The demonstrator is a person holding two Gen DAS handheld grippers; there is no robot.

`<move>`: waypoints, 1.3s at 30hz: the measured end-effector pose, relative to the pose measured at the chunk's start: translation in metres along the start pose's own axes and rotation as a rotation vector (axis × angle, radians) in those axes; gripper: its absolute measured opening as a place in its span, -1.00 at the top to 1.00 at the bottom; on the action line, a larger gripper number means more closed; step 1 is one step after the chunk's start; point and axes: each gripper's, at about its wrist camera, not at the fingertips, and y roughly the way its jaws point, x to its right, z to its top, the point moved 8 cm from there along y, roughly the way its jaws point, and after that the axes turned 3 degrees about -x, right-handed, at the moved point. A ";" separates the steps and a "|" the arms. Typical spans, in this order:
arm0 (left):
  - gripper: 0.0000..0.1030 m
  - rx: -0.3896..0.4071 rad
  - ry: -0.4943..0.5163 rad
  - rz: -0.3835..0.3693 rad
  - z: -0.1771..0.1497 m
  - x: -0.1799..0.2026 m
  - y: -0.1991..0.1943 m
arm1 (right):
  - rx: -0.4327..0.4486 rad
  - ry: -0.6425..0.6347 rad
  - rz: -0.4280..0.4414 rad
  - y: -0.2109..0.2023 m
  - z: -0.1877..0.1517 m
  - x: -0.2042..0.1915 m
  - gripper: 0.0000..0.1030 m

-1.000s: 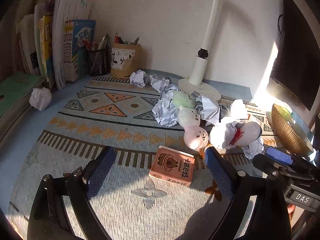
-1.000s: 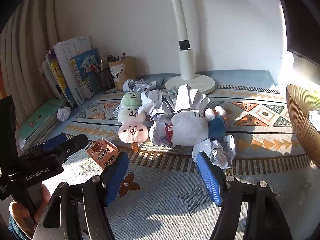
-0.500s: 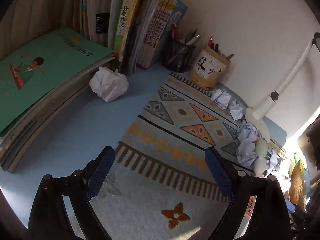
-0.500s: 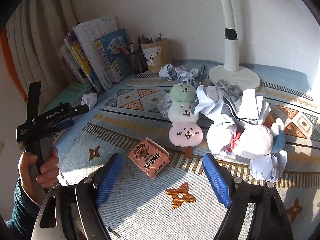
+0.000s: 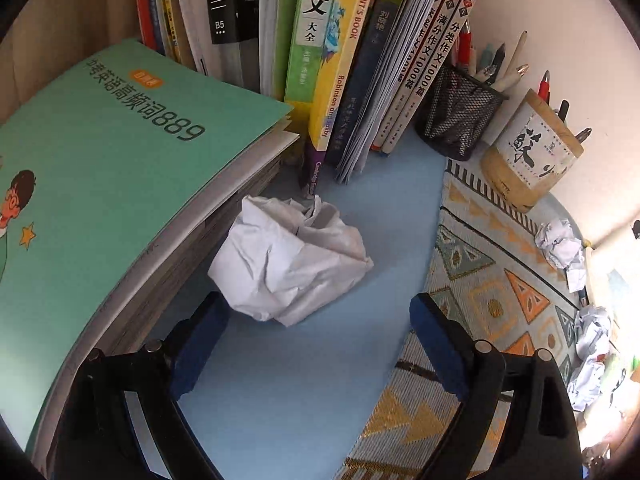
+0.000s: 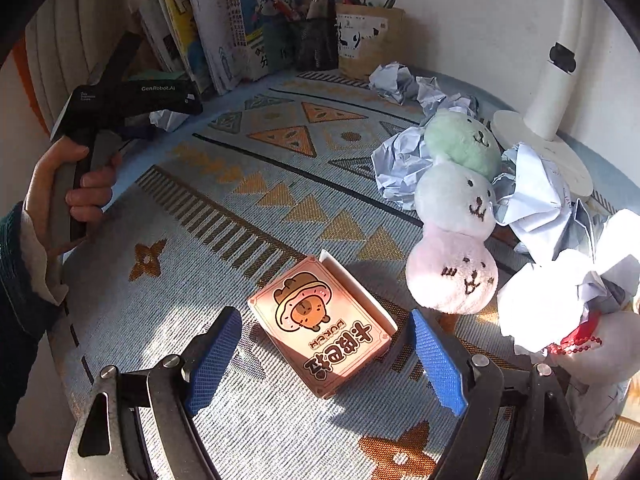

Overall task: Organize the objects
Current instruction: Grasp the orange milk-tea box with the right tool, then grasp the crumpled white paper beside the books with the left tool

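Note:
A crumpled white paper ball lies on the blue desk beside a stack of books. My left gripper is open and just short of it, jaws on either side. It also shows in the right wrist view, partly hidden by the left gripper's body. A pink card box lies on the patterned mat. My right gripper is open, low over the box, pads flanking its near end. A three-ball plush and a white plush lie at the right.
A green book stack lies left of the paper ball; upright books, a mesh pen cup and a tan pen holder stand behind. More crumpled papers and a lamp base sit at the mat's far right.
My left gripper has swung left from the card box and closed in on the paper ball by the books. My right gripper has moved left and down over the card box.

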 end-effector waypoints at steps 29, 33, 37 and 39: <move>0.48 0.085 0.347 -0.381 -0.155 0.131 -0.135 | 0.066 0.276 -0.104 -0.071 -0.087 0.066 -0.23; -0.78 0.142 0.149 -0.279 -0.111 0.062 -0.124 | 0.063 0.284 -0.087 -0.066 -0.085 0.067 -0.23; -0.79 0.158 0.108 -0.175 -0.048 0.024 -0.089 | 0.066 0.270 -0.079 -0.062 -0.075 0.063 -0.23; -0.79 0.157 0.109 -0.043 -0.021 0.016 -0.063 | 0.065 0.260 -0.097 -0.060 -0.070 0.062 -0.23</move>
